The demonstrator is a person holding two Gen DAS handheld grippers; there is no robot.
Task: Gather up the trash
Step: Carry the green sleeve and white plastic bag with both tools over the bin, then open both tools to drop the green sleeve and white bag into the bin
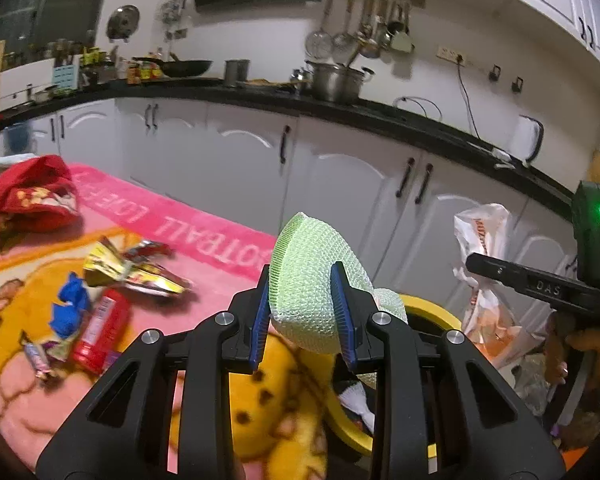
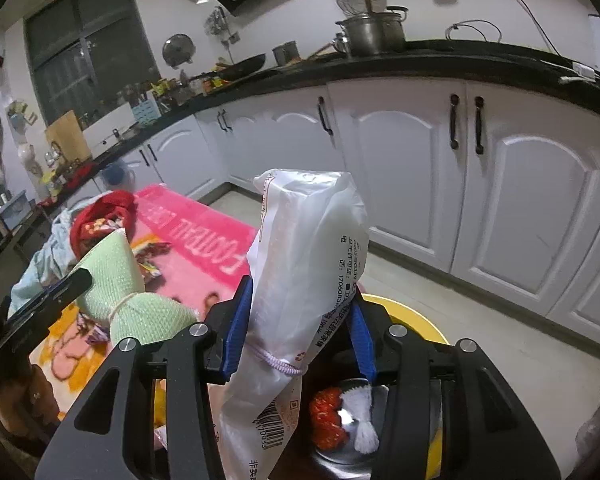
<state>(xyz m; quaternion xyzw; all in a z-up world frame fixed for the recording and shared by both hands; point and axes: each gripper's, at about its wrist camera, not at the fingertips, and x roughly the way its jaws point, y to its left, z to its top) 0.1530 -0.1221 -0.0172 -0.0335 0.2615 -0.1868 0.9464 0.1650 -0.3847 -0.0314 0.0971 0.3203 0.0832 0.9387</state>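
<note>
A green foam net sleeve [image 1: 312, 280] is clamped in the left gripper [image 1: 306, 312]; a white plastic bag [image 2: 304, 264] is clamped upright in the right gripper [image 2: 300, 328]. The yellow-rimmed bin [image 2: 412, 316] is seen below both, nearer the right gripper, largely hidden. Wrappers [image 1: 136, 268] lie at left on the pink blanket [image 1: 204, 240].

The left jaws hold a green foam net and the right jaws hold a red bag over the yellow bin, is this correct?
Not quite: in the right wrist view the bag is white, not red. The green foam net and yellow bin are as you say.
</note>
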